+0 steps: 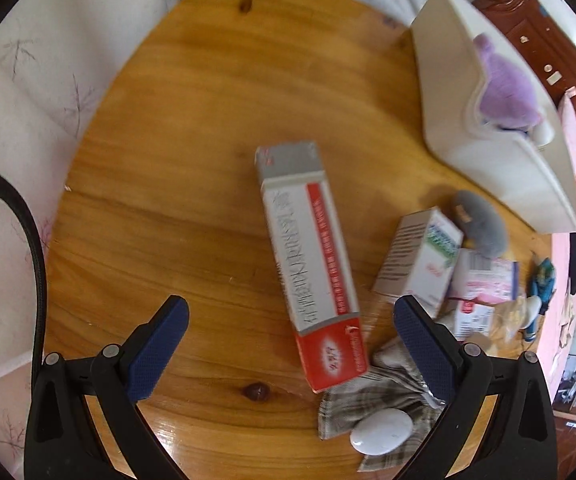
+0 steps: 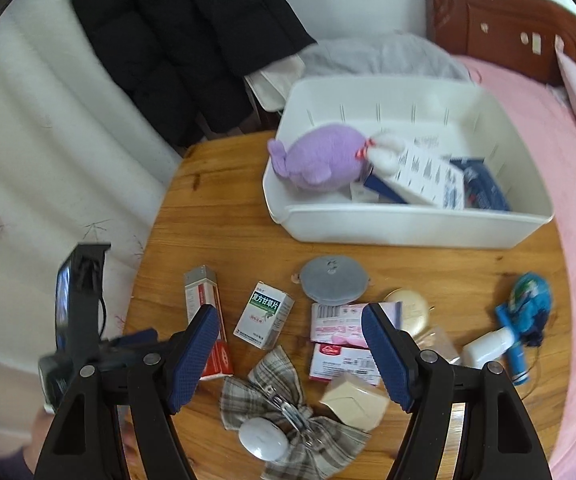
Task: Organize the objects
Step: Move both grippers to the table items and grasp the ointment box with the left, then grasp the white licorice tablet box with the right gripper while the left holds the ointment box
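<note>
A long red-and-white carton [image 1: 308,256] lies flat on the round wooden table [image 1: 192,128]. My left gripper [image 1: 291,308] is open and hangs over the carton's near end, its blue pads well clear on either side. In the right wrist view the same carton [image 2: 202,292] lies beside the left gripper's black body [image 2: 80,320]. My right gripper [image 2: 290,312] is open above the clutter, holding nothing. A white bin [image 2: 408,228] at the back holds a purple plush [image 2: 320,160] and some boxes.
Loose on the table: a small green-and-white medicine box [image 2: 266,316], grey round pouch [image 2: 332,280], pink packet [image 2: 336,320], plaid bow [image 2: 284,392], white oval pebble [image 2: 264,440], beige box [image 2: 356,400], gold compact [image 2: 412,308]. A pink bed [image 2: 548,120] lies to the right.
</note>
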